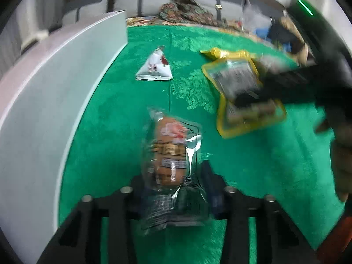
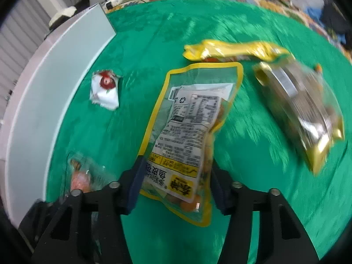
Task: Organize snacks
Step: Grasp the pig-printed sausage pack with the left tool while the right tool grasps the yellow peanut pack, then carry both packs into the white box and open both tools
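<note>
My left gripper (image 1: pixel 173 180) is shut on a clear packet with a brown snack (image 1: pixel 171 154), held above the green cloth (image 1: pixel 110 121). My right gripper (image 2: pixel 176 176) is shut on a yellow-edged clear bag of snacks (image 2: pixel 189 121), also lifted; it shows in the left wrist view (image 1: pixel 239 94) with the right gripper on it. A small white packet with a red picture (image 2: pixel 105 90) lies on the cloth near the white box; it also shows in the left wrist view (image 1: pixel 155 66). The brown snack packet shows at the lower left of the right wrist view (image 2: pixel 83 173).
A white box wall (image 1: pixel 55 92) curves along the left, also seen in the right wrist view (image 2: pixel 55 83). A yellow wrapper (image 2: pixel 231 50) and a gold-edged bag (image 2: pixel 303 112) lie on the cloth to the right. Clutter and patterned fabric (image 1: pixel 187 11) sit at the far edge.
</note>
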A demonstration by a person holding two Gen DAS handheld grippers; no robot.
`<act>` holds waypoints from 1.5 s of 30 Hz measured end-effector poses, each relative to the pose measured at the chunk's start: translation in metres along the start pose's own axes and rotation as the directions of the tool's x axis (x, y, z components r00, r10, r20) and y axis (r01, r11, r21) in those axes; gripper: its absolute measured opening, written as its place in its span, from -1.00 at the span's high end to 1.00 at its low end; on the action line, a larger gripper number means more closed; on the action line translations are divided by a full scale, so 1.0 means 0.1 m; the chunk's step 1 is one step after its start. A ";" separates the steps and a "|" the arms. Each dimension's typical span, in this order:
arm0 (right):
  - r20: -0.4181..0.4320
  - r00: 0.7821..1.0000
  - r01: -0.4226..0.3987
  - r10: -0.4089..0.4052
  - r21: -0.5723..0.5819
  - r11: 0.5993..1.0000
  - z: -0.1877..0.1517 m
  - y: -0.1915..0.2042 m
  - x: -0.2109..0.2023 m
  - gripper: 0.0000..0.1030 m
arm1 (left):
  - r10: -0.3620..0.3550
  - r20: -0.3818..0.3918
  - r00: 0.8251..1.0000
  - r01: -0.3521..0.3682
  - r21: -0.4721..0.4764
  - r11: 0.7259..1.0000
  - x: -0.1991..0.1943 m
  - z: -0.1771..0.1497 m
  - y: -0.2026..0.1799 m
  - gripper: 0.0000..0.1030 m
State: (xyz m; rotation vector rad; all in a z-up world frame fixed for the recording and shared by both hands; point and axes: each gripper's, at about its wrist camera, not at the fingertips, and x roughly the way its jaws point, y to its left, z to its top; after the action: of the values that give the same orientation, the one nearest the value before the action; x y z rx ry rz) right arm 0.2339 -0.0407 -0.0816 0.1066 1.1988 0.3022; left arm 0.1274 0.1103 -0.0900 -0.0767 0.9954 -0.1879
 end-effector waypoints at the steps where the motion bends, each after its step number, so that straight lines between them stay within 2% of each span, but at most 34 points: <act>1: -0.004 0.999 -0.038 0.038 0.030 0.999 -0.08 -0.09 -0.07 0.22 | -0.030 0.001 1.000 0.030 -0.048 0.998 -0.05 -0.04 0.07 0.51; 2: 0.005 0.996 -0.095 0.095 0.074 0.993 -0.20 -0.22 -0.19 0.41 | -0.054 0.002 0.999 0.054 -0.080 0.995 -0.08 -0.07 0.11 0.49; 3: 0.021 0.992 -0.129 0.128 0.103 0.986 -0.32 -0.33 -0.30 0.49 | -0.082 0.007 0.997 0.082 -0.123 0.989 -0.11 -0.11 0.18 0.49; 5: 0.025 0.989 -0.149 0.147 0.139 0.979 -0.53 -0.50 -0.43 0.50 | -0.111 0.013 0.994 0.112 -0.177 0.978 -0.16 -0.20 0.25 0.49; 11: 0.068 0.967 -0.255 0.246 0.249 0.934 -0.92 -0.81 -0.62 0.50 | -0.141 0.035 0.989 0.145 -0.180 0.973 -0.30 -0.33 0.25 0.49; 14: 0.128 0.936 -0.352 0.328 0.307 0.884 -1.01 -0.88 -0.71 0.51 | -0.165 0.065 0.984 0.174 -0.179 0.968 -0.46 -0.31 0.23 0.49; 18: 0.177 0.897 -0.442 0.405 0.363 0.820 -0.98 -0.92 -0.73 0.52 | -0.188 0.095 0.977 0.203 -0.176 0.963 -0.61 -0.26 0.20 0.49; 19: 0.174 0.897 -0.442 0.406 0.367 0.819 -0.97 -0.90 -0.74 0.52 | -0.183 0.095 0.979 0.197 -0.171 0.965 -0.62 -0.27 0.19 0.49; 20: 0.160 0.913 -0.407 0.374 0.348 0.844 -0.94 -0.85 -0.72 0.52 | -0.172 0.089 0.981 0.185 -0.169 0.968 -0.60 -0.28 0.20 0.49; 22: 0.105 0.957 -0.290 0.272 0.257 0.922 -0.91 -0.72 -0.65 0.45 | -0.162 0.072 0.984 0.173 -0.182 0.968 -0.56 -0.33 0.22 0.49; 23: 0.055 0.979 -0.204 0.197 0.198 0.959 -0.89 -0.65 -0.58 0.30 | -0.163 0.067 0.984 0.173 -0.191 0.966 -0.55 -0.36 0.24 0.49; 24: 0.021 0.992 -0.127 0.125 0.141 0.982 -0.92 -0.61 -0.54 -0.10 | -0.162 0.066 0.985 0.172 -0.196 0.965 -0.55 -0.40 0.26 0.49; 26: 0.007 0.998 -0.061 0.061 0.061 0.996 -0.92 -0.52 -0.50 -0.39 | -0.156 0.064 0.986 0.165 -0.193 0.967 -0.54 -0.45 0.26 0.49; 29: 0.011 0.999 0.043 -0.042 -0.036 0.998 -0.81 -0.28 -0.38 -0.43 | -0.159 0.066 0.985 0.168 -0.187 0.968 -0.51 -0.48 0.25 0.49; 30: 0.012 0.999 0.041 -0.041 -0.041 0.998 -0.78 -0.23 -0.34 -0.61 | -0.159 0.067 0.985 0.169 -0.186 0.968 -0.51 -0.48 0.24 0.49; 32: -0.034 0.998 0.047 -0.048 -0.036 0.998 -0.69 -0.13 -0.14 -0.80 | -0.158 0.066 0.985 0.168 -0.179 0.969 -0.49 -0.49 0.21 0.49; 33: -0.053 0.994 0.093 -0.098 -0.082 0.992 -0.66 -0.02 0.00 -0.86 | -0.157 0.065 0.985 0.166 -0.175 0.970 -0.50 -0.50 0.21 0.49; 34: -0.058 0.987 0.144 -0.153 -0.131 0.981 -0.63 0.05 0.06 -0.88 | -0.154 0.065 0.986 0.163 -0.167 0.972 -0.51 -0.51 0.20 0.49; 35: -0.040 0.983 0.170 -0.178 -0.145 0.975 -0.59 0.10 0.09 -0.78 | -0.151 0.067 0.986 0.161 -0.163 0.973 -0.52 -0.52 0.20 0.49; 36: -0.040 0.985 0.165 -0.170 -0.109 0.980 -0.57 0.08 0.10 -0.61 | -0.149 0.072 0.986 0.159 -0.159 0.974 -0.55 -0.53 0.20 0.49; 37: -0.022 0.984 0.176 -0.179 -0.094 0.980 -0.56 0.06 0.06 -0.23 | -0.150 0.076 0.986 0.161 -0.159 0.974 -0.58 -0.54 0.21 0.49; 38: -0.004 0.986 0.165 -0.166 -0.076 0.983 -0.56 0.02 0.01 -0.16 | -0.156 0.081 0.984 0.168 -0.163 0.972 -0.61 -0.55 0.21 0.49; 39: -0.028 0.997 0.078 -0.078 -0.015 0.997 -0.56 -0.09 -0.01 -0.15 | -0.163 0.087 0.983 0.176 -0.168 0.970 -0.64 -0.54 0.22 0.49; 42: -0.006 1.000 -0.014 0.015 0.087 0.996 -0.65 -0.33 -0.11 -0.15 | -0.177 0.106 0.978 0.194 -0.175 0.965 -0.73 -0.48 0.20 0.49; 43: 0.016 0.996 -0.093 0.092 0.141 0.986 -0.67 -0.43 -0.17 -0.15 | -0.184 0.110 0.977 0.202 -0.179 0.963 -0.77 -0.46 0.19 0.49; 45: 0.077 0.970 -0.244 0.232 0.230 0.942 -0.69 -0.55 -0.31 -0.15 | -0.211 0.128 0.969 0.233 -0.201 0.951 -0.91 -0.39 0.22 0.49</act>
State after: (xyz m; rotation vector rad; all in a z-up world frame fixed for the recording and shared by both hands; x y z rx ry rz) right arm 0.1693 -0.1070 -0.0919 0.4688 1.1714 0.3643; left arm 0.0493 0.1500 -0.0391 -0.3949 0.8982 -0.2793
